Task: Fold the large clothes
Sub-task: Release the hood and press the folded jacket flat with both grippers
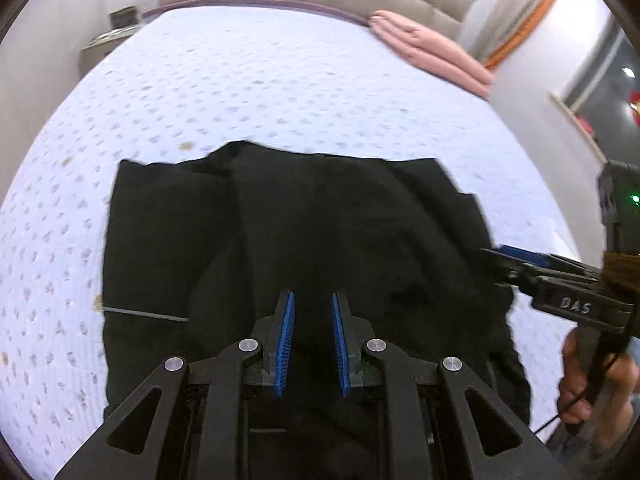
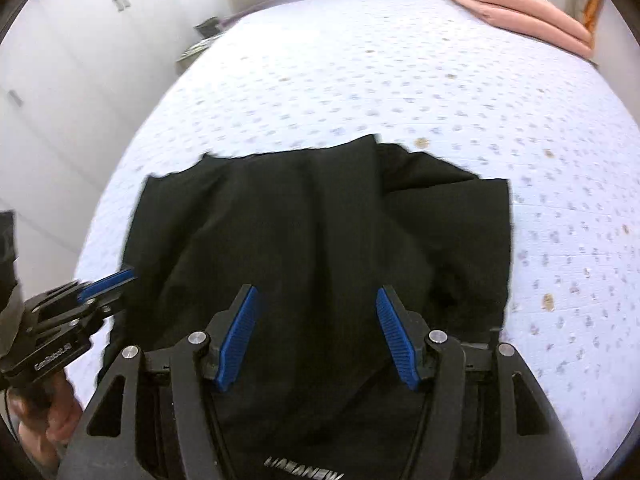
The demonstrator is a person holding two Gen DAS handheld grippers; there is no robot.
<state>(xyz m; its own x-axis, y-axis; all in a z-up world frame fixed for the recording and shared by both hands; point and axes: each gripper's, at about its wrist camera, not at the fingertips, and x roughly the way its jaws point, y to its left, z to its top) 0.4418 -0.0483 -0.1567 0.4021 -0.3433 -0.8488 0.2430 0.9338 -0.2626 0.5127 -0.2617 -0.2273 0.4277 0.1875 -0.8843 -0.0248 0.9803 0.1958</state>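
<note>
Pink folded blanket (image 1: pixel 434 54) far behind black garment (image 1: pixel 304 232).

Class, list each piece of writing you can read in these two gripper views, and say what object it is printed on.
"DAS": on the body of the right gripper, seen from the left wrist view.
"GenRobot.AI": small and soft, my best reading, on the body of the left gripper, seen from the right wrist view.
White lettering at the bottom of the right wrist view, on the gripper's own body: upside down, not readable.
</note>
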